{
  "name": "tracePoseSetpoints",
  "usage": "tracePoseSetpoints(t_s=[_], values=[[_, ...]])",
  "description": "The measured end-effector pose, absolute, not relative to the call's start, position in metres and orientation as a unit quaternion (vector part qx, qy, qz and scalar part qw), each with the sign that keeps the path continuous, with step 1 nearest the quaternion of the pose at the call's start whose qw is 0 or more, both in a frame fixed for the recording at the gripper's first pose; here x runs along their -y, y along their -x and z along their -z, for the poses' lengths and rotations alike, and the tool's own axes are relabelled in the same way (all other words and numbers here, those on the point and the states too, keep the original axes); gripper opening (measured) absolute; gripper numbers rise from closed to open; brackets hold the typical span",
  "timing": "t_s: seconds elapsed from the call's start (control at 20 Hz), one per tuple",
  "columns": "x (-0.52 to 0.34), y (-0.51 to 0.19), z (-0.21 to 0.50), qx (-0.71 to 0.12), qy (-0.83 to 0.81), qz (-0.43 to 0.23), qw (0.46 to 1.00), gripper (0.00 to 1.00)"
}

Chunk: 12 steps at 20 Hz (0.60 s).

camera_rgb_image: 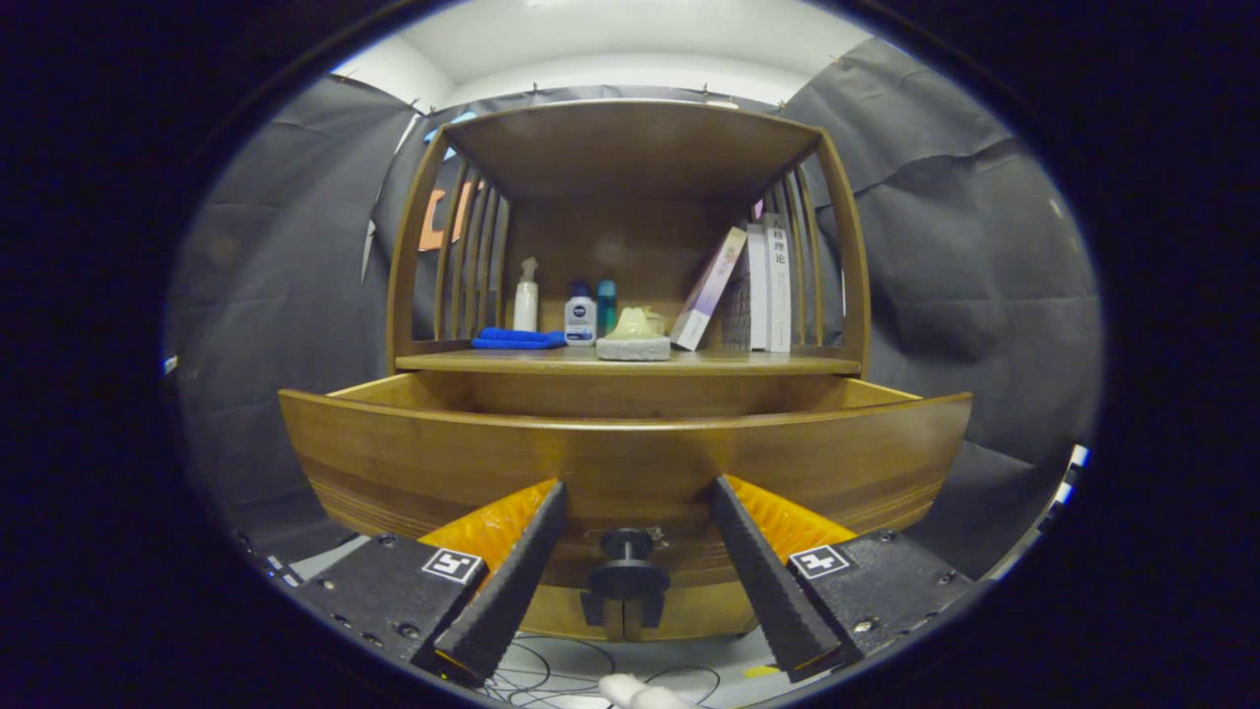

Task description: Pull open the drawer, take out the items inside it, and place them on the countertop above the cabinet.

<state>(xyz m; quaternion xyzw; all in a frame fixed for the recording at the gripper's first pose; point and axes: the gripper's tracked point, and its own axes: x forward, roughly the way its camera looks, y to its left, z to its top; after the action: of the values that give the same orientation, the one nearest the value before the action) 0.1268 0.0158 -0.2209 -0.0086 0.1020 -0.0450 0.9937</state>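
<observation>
Level, hand-held gripper [638,492] spread, flanking drawer [630,458] knob [627,566].

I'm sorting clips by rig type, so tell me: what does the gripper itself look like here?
The gripper has two black wedge-shaped fingers with ribbed inner faces, backed by orange panels. Each sits on a black block with screws and a small square black-and-white marker. The fingers stand open on either side of the drawer's black knob.

So the camera is riding on the gripper [638,497], looking straight ahead along its spread fingers and sitting low and close to the drawer front [630,463]. It's peering slightly upward past that drawer front to the countertop [630,362] and shelf roof above.
</observation>
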Motion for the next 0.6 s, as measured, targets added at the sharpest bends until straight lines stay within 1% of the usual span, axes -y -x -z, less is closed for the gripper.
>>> tracePoseSetpoints(t_s=[0.15,0.2,0.6], values=[[-0.019,-0.149,0.218,-0.108,0.002,0.054,0.993,0.98],[-0.02,-0.156,0.222,-0.117,0.002,0.057,0.991,0.99],[-0.021,-0.196,0.224,-0.115,-0.004,0.061,0.991,0.99]])
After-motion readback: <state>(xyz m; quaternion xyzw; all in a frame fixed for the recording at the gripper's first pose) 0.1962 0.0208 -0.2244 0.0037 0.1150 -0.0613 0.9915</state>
